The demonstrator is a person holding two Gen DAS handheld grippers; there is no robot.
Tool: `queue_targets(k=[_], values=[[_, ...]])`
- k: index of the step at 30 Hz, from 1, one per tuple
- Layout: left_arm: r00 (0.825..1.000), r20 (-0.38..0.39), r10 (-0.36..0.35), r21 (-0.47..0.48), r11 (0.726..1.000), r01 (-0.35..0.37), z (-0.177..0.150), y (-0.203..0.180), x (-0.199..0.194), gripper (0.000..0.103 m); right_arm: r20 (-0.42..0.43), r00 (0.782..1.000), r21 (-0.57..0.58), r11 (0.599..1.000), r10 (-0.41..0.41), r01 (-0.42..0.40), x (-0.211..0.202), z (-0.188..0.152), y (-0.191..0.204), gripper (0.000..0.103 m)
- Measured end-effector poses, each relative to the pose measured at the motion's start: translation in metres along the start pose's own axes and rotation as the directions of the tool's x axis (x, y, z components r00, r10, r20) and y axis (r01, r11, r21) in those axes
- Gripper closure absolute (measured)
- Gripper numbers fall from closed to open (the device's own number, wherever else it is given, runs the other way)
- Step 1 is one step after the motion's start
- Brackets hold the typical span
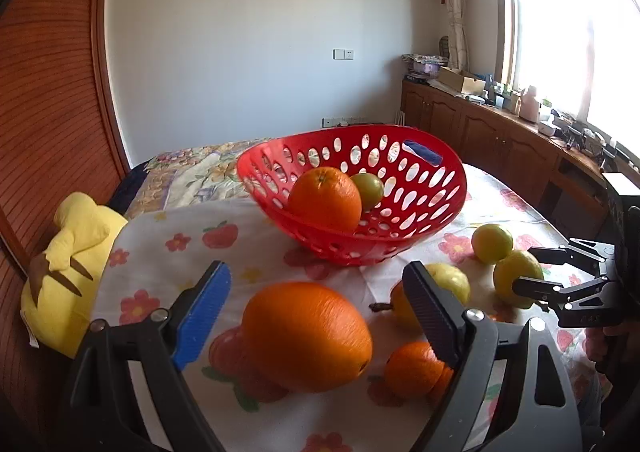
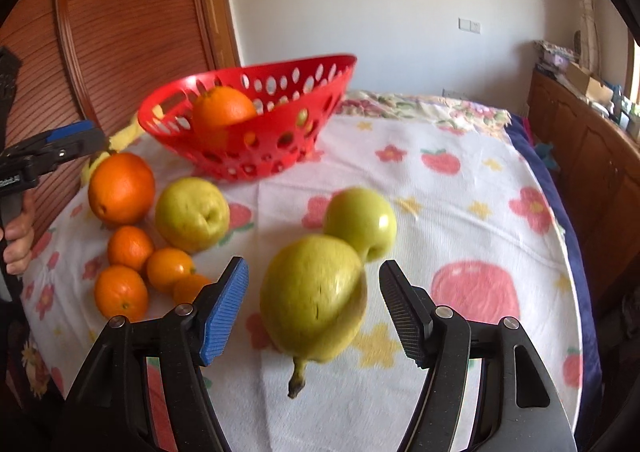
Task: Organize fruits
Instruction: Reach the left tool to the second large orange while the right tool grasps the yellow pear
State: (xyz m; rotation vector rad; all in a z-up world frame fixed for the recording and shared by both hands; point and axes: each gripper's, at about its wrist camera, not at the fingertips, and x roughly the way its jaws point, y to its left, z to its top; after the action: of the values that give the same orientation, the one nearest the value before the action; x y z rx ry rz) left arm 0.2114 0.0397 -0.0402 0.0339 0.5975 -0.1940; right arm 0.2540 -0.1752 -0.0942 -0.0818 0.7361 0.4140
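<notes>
A red perforated basket (image 1: 424, 228) (image 2: 256, 156) stands tilted on the flowered cloth and holds an orange (image 1: 325, 199) (image 2: 224, 106) and a green fruit (image 1: 368, 189). My left gripper (image 1: 320, 316) is open, its jaws on either side of a large orange (image 1: 306, 336) (image 2: 121, 188) on the cloth. My right gripper (image 2: 314, 304) is open around a yellow-green pear (image 2: 314, 298) (image 1: 518, 278), not touching it. A green apple (image 2: 360, 222) (image 1: 492, 243) lies just behind the pear. Another pear (image 2: 192, 214) (image 1: 452, 280) and several small mandarins (image 2: 130, 246) (image 1: 416, 370) lie between the grippers.
A yellow plush toy (image 1: 76, 252) lies at the table's left edge by the wooden wall panel (image 1: 48, 112). A wooden cabinet (image 1: 500, 140) with clutter runs under the window on the right. Bare flowered cloth (image 2: 460, 192) stretches right of the basket.
</notes>
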Motion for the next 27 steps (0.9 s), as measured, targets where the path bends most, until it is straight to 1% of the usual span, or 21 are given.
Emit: queue_targets(k=[7,11,16,21,23,27], values=[[1.0,0.018,0.002,-0.03,1.0,-0.001,-0.026,0.008,0.001,0.015,-0.014,0.999,0.018,0.999,-0.044,0.044,0.004,-0.008,0.001,0.033],[1.0,0.003,-0.009,-0.041,0.999,0.009,-0.036,0.007,0.007,0.015,-0.042,0.998,0.011,0.998,-0.055,0.056,0.009,-0.008,0.005,0.033],[1.0,-0.006,-0.012,-0.04,0.999,0.012,-0.042,0.007,0.012,0.015,-0.07,0.994,0.006,0.997,-0.083,0.083,0.014,-0.007,0.006,0.034],[1.0,-0.021,-0.008,-0.025,1.0,0.008,-0.046,0.005,0.017,0.015,-0.1,0.991,0.006,0.996,-0.09,0.091,0.021,-0.008,0.006,0.035],[1.0,-0.025,-0.009,-0.025,1.0,0.008,-0.047,0.005,0.018,0.015,-0.101,0.992,0.005,0.997,-0.078,0.079,0.021,-0.008,0.006,0.041],[0.999,-0.031,-0.007,-0.022,1.0,0.006,-0.046,0.004,0.019,0.015,-0.097,0.992,-0.005,0.997,-0.084,0.083,0.018,-0.01,0.01,0.043]])
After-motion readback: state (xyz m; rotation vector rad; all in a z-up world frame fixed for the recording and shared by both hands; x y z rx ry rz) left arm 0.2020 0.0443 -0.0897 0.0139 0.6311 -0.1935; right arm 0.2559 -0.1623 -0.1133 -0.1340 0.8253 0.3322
